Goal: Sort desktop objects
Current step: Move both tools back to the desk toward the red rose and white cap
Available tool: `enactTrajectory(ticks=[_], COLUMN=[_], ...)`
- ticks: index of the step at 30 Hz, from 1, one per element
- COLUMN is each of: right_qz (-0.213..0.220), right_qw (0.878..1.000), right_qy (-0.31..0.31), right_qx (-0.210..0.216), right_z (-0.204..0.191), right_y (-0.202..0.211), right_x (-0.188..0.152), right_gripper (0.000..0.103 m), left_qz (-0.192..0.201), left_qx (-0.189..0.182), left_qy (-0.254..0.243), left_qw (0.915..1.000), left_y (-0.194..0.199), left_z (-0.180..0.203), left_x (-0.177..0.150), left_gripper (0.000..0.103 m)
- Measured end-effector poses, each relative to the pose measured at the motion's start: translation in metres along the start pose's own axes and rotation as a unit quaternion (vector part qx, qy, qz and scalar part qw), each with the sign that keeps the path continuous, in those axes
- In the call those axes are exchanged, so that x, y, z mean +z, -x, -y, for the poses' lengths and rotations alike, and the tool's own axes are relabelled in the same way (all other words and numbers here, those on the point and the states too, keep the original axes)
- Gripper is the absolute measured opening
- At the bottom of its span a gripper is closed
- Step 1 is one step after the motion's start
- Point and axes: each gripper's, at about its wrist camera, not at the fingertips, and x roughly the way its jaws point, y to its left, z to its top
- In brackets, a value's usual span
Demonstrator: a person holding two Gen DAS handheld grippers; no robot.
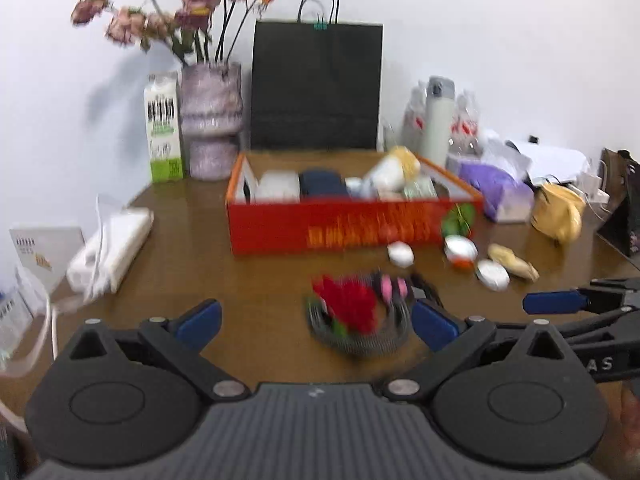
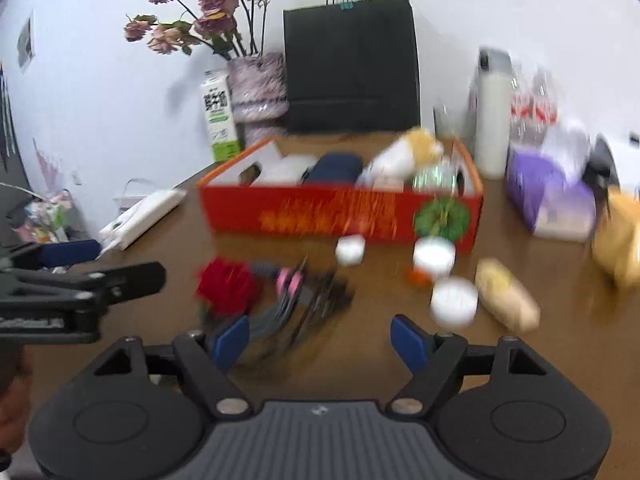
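Observation:
A red box (image 1: 352, 228) (image 2: 340, 216) holding several items stands mid-desk. In front of it lie a red flower (image 1: 348, 304) (image 2: 226, 284), a pink-and-black clip bundle (image 1: 394, 288) (image 2: 296, 280), a dark mesh piece (image 1: 360, 340), small white containers (image 1: 401, 254) (image 2: 454, 300), a green leaf (image 1: 460, 216) (image 2: 442, 216) and a tan packet (image 1: 514, 262) (image 2: 506, 296). My left gripper (image 1: 316, 322) is open and empty, just short of the flower. My right gripper (image 2: 322, 342) is open and empty, near the clip bundle. Both views are blurred.
At the back stand a black paper bag (image 1: 316, 88), a vase of dried roses (image 1: 212, 120), a milk carton (image 1: 164, 128) and a pale bottle (image 1: 438, 120). A purple tissue pack (image 1: 496, 190) and yellow cloth (image 1: 558, 210) lie right. A white power strip (image 1: 108, 250) lies left.

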Motion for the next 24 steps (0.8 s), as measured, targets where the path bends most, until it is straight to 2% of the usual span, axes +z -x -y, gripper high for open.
enactTrajectory(ticks=[4,7,11,15,19,24], right_qz=[0.010,0.014,0.017,0.023,0.033,0.048], right_qw=[1.000,1.000,0.999,0.999,0.998,0.998], right_qy=[-0.018,-0.022,-0.038,-0.044,-0.031,-0.017], right_qx=[-0.003,-0.007,-0.022,-0.019,-0.041,-0.046], right_z=[-0.001,-0.002,0.000,0.001,-0.005,-0.010], right_y=[0.027,0.039,0.046,0.050,0.046,0.048], right_x=[-0.036,-0.057,-0.072,-0.078,-0.079,-0.081], right_gripper=[0.077,0.077,0.077,0.078,0.078,0.078], left_qz=[0.000,-0.006,-0.007,0.008,-0.002,-0.014], left_qx=[-0.037,-0.026,-0.012,0.000,-0.003,-0.010], left_qy=[-0.003,-0.005,0.023,0.019,0.028,0.054], left_qw=[0.9993,0.9996,0.9996,0.9998,0.9996,0.9984], left_y=[0.021,0.030,0.038,0.042,0.039,0.035], left_z=[-0.002,-0.002,-0.002,0.004,0.003,-0.003], left_x=[-0.033,-0.054,-0.070,-0.078,-0.077,-0.078], left_gripper=[0.103,0.103,0.103,0.103,0.103,0.103])
